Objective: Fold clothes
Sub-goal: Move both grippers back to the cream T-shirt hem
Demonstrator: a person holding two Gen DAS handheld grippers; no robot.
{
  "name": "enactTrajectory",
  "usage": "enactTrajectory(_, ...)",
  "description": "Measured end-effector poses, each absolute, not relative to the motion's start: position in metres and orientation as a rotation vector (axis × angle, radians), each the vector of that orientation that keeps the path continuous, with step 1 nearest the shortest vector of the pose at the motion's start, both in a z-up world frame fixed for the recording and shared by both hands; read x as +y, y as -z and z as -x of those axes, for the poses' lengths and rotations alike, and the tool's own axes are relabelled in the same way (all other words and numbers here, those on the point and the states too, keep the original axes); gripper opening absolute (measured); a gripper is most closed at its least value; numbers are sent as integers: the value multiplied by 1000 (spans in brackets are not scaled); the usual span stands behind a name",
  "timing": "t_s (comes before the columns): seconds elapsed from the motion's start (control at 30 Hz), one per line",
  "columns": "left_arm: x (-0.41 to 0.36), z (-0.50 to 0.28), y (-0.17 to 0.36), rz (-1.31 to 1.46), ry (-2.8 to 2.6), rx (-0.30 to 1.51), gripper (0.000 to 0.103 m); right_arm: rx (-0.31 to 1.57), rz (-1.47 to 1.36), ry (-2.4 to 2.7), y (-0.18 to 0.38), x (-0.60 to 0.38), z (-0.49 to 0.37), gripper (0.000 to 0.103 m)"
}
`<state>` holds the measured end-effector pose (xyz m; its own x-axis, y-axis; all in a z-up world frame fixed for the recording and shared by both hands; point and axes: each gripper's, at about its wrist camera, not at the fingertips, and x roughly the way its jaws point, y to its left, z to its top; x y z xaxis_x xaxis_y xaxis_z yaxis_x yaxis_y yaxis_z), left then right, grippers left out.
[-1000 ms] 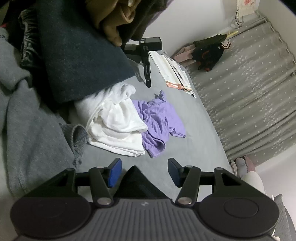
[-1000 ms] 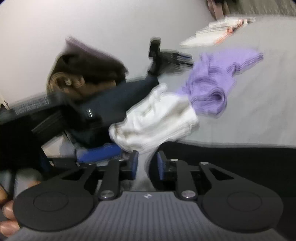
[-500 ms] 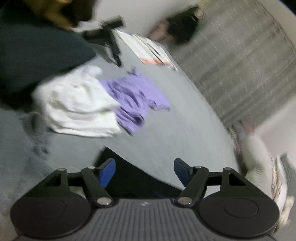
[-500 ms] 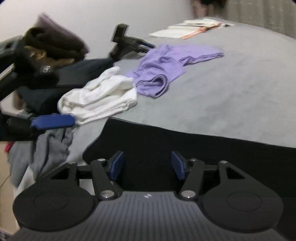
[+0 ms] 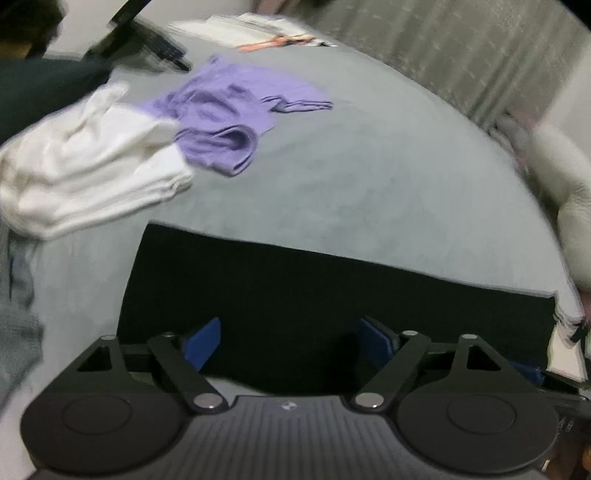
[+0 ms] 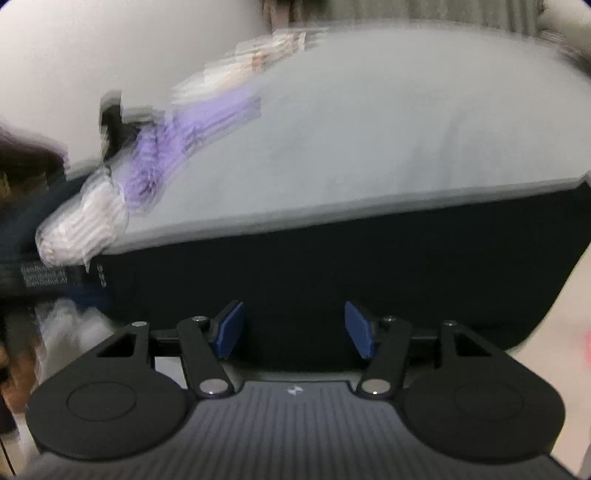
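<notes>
left hand-held gripper (image 5: 290,345): jaws apart, empty | right hand-held gripper (image 6: 294,328): jaws apart, empty | flat black cloth garment (image 5: 332,295): lower frame, spread on grey bed (image 5: 369,177), likely for folding

My view: grey bed (image 5: 369,177) bearing a flat black garment (image 5: 332,295) at its near edge, crumpled white (image 5: 85,173) and purple garments (image 5: 229,122) touching, papers (image 5: 258,33) farther back.

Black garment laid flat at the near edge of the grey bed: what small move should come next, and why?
Probably lower both grippers onto the flat black garment's near edge and close. Left gripper and right gripper are open, empty, poised above it; the crumpled purple garment lies farther off.
</notes>
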<state>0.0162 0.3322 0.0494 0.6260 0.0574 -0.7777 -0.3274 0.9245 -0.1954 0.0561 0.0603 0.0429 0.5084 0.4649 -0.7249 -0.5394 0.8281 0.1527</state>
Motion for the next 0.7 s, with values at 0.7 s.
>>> enactTrajectory(0.7, 342, -22, -45, 223, -354, 847, 85, 865, 12, -569, -18, 5, -41, 64)
